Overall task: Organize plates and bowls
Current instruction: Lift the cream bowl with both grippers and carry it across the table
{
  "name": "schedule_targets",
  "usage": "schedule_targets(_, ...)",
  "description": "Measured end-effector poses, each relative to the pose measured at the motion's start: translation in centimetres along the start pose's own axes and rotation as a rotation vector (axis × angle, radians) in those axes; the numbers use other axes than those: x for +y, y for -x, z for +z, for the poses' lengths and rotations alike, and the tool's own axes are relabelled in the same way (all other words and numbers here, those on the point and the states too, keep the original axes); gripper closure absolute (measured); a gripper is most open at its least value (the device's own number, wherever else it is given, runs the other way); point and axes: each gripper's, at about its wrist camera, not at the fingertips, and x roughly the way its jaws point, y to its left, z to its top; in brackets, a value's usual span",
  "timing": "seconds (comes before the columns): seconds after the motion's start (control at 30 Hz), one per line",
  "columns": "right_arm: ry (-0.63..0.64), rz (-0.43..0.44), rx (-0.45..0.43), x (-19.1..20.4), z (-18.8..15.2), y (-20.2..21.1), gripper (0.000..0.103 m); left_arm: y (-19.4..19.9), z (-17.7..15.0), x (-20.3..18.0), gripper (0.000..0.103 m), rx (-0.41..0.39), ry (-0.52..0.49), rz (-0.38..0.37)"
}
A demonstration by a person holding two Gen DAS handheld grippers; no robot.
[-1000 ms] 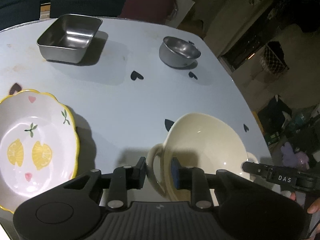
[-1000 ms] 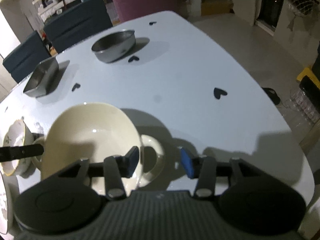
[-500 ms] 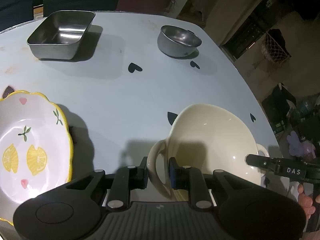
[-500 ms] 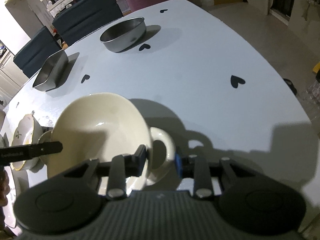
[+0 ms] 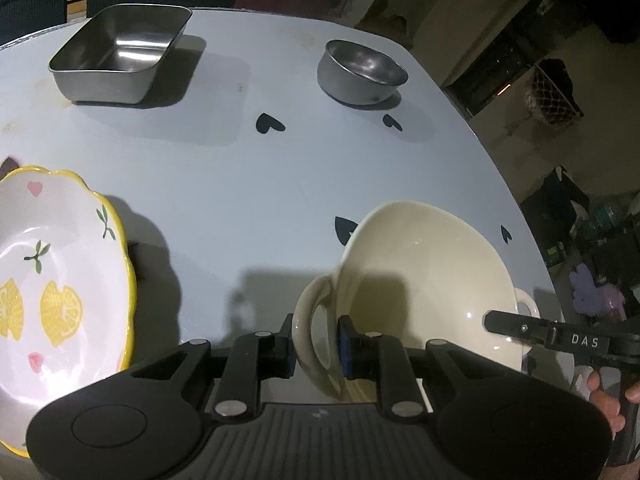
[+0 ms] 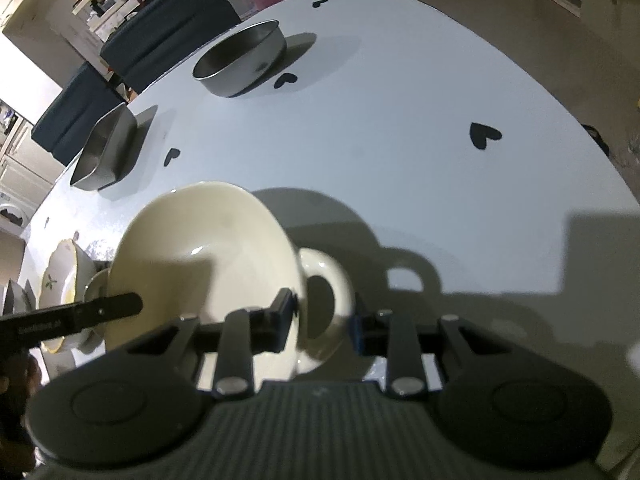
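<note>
A cream two-handled bowl (image 5: 424, 280) is held between both grippers above the white table (image 5: 248, 184). My left gripper (image 5: 316, 346) is shut on the bowl's near handle (image 5: 310, 320). In the right wrist view my right gripper (image 6: 322, 320) is shut on the bowl's other handle (image 6: 332, 300), with the bowl (image 6: 200, 256) to its left. A yellow-rimmed lemon plate (image 5: 52, 280) sits at the left. A square steel tray (image 5: 120, 56) and a round steel bowl (image 5: 360, 72) stand at the far side.
The table's right edge (image 5: 516, 200) drops to a cluttered floor. Dark chairs (image 6: 160, 36) stand behind the far edge. In the right wrist view the round steel bowl (image 6: 240, 60) and the steel tray (image 6: 104, 152) lie beyond the cream bowl, the lemon plate (image 6: 60, 276) to the left.
Both grippers have closed on the cream bowl's handles. The bowl has lifted and tilted, its shadow now spread on the table.
</note>
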Motion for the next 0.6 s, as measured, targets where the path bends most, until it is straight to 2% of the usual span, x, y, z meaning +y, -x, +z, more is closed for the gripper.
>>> schedule_targets(0.1, -0.006, 0.000, -0.001, 0.0, 0.0, 0.1, 0.069, 0.0, 0.0, -0.1, 0.080, -0.006, 0.000, 0.010)
schedule_targets(0.23, -0.003, -0.017, -0.006, 0.4, 0.0, 0.2, 0.069, 0.1, -0.2, -1.2, 0.077, -0.021, -0.054, 0.065)
schedule_targets(0.37, 0.020, -0.032, -0.024, 1.1, -0.2, 0.7, 0.070, 0.4, -0.1, -0.6, 0.077, -0.022, -0.026, 0.057)
schedule_targets(0.6, 0.052, -0.039, -0.072, 2.1, -0.4, 2.0, 0.070, 2.2, -0.1, -1.1, 0.077, -0.078, -0.030, 0.061)
